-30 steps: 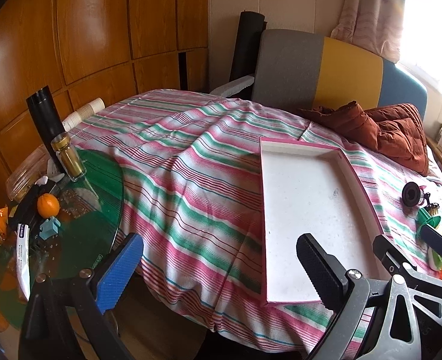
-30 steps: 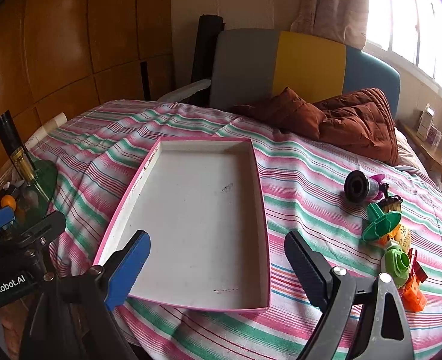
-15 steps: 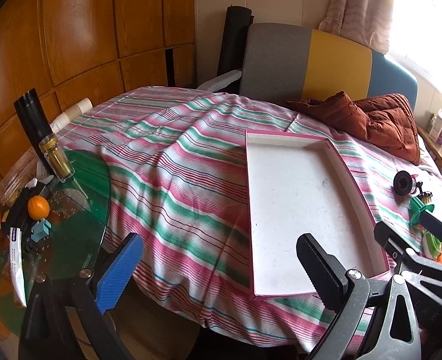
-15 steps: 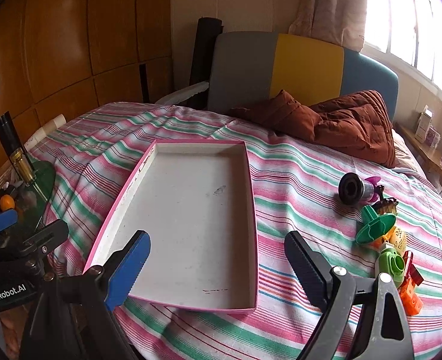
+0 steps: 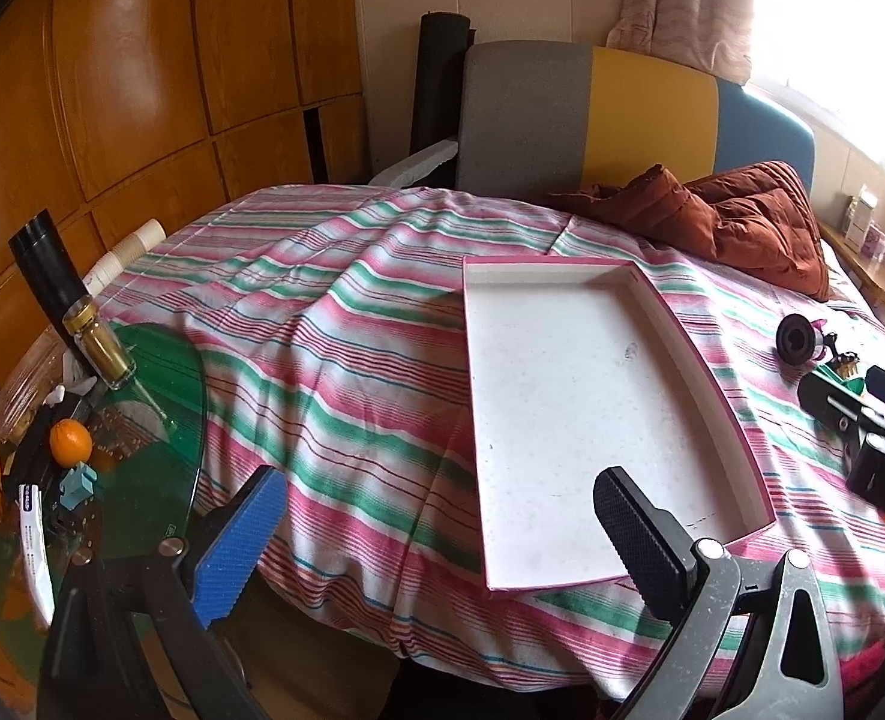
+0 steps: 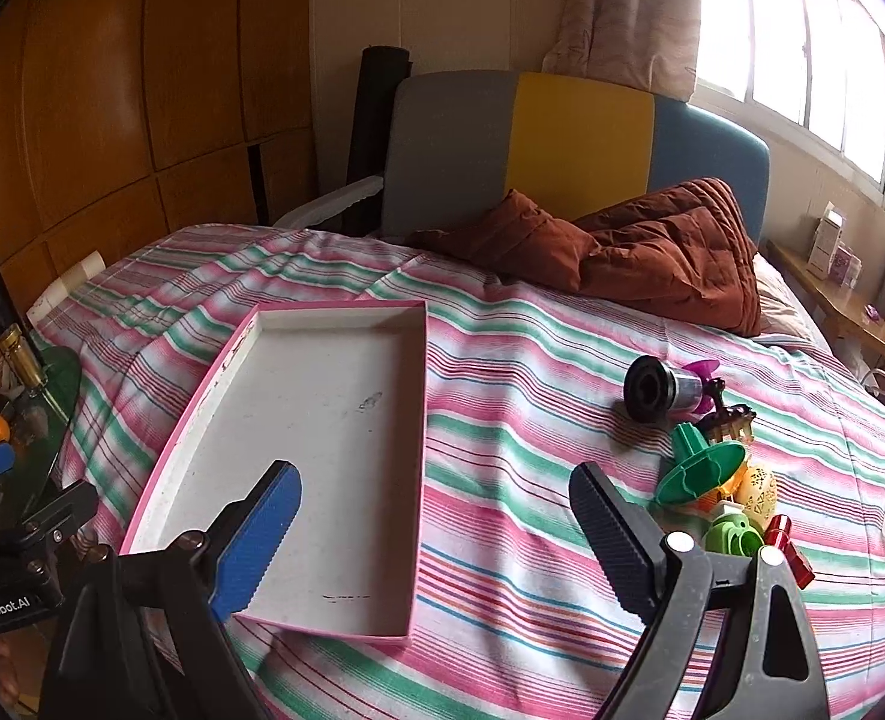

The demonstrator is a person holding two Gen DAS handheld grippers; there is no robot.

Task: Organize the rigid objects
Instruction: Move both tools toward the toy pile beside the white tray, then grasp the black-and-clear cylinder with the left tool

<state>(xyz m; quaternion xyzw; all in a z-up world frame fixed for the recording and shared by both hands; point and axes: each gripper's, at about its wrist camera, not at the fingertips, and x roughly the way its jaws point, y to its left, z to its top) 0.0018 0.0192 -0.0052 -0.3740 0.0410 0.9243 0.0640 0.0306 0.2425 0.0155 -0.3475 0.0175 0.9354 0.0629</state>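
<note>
A shallow white tray with a pink rim (image 5: 670, 324) (image 6: 193, 420) lies empty on the striped bedspread. To its right sits a cluster of small rigid toys: a black cylinder (image 6: 652, 389) (image 5: 795, 341), a green funnel-shaped piece (image 6: 703, 468), a light green piece (image 6: 733, 534), a red piece (image 6: 790, 546) and a pale yellow egg (image 6: 757, 483). My left gripper (image 5: 436, 540) is open and empty near the tray's front left. My right gripper (image 6: 436, 534) is open and empty over the tray's front right corner.
A rust-brown quilt (image 6: 652, 246) lies at the bed's head before a grey, yellow and blue headboard (image 6: 562, 144). A green glass side table (image 5: 142, 420) at the left holds a gold jar (image 5: 100, 348), a black flask (image 5: 46, 270) and an orange (image 5: 70, 441).
Both grippers have drawn back and risen, so the tray and toys look smaller and farther. Both stay open and empty. Nothing on the bed has moved.
</note>
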